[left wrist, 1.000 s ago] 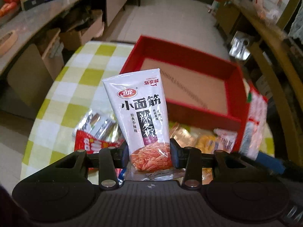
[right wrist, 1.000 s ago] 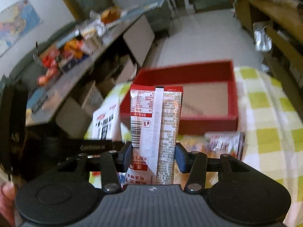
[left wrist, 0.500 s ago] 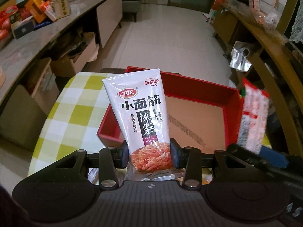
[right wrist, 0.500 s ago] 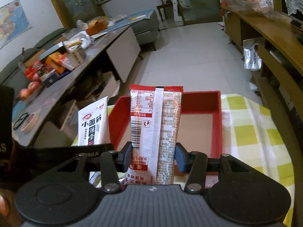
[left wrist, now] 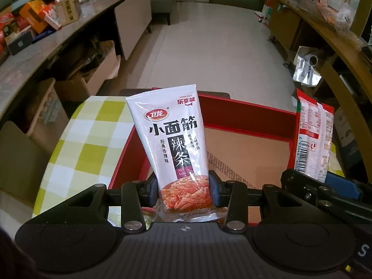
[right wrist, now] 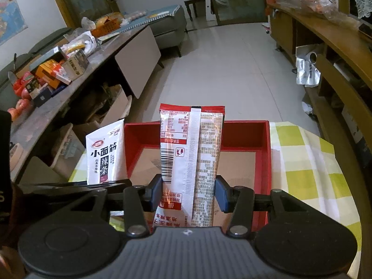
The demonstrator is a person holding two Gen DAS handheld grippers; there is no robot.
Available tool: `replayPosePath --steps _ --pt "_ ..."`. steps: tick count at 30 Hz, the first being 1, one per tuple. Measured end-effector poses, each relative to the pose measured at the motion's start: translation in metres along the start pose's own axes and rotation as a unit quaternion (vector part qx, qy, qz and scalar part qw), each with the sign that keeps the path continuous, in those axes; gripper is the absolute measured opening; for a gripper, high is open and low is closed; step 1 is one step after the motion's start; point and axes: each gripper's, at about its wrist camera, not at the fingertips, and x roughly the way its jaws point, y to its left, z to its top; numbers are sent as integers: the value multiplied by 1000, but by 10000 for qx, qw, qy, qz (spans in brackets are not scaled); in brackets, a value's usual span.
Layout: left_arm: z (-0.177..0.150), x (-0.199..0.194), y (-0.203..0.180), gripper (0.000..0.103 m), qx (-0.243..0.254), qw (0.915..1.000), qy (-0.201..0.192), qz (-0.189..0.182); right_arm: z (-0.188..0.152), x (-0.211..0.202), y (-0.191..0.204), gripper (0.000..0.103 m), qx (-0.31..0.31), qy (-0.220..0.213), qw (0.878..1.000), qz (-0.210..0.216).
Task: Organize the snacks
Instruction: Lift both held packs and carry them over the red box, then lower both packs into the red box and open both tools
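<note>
Snacks being held over red tray [left wrist: 246, 118], one per gripper. Left gripper [left wrist: 183, 191]: jaws closing tight on white latiao packet [left wrist: 171, 137], long axis upright, top leaning slightly left, printed front facing camera. Right gripper [right wrist: 188, 194]: jaws pinching red-edged packet [right wrist: 191, 148], standing upright, back seam and barcode facing camera. Tray sitting on worktop with yellow-checked cloth [right wrist: 309, 162], cardboard floor showing.
</note>
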Motion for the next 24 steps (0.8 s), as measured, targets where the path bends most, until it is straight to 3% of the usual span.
replayPosePath --steps 6,24 --pt "3 11 -2 50 93 9998 -8 193 1 19 -4 53 -33 178 9997 -153" --pt "1 44 -7 50 209 9990 269 302 -3 59 -10 53 -178 486 9979 -401"
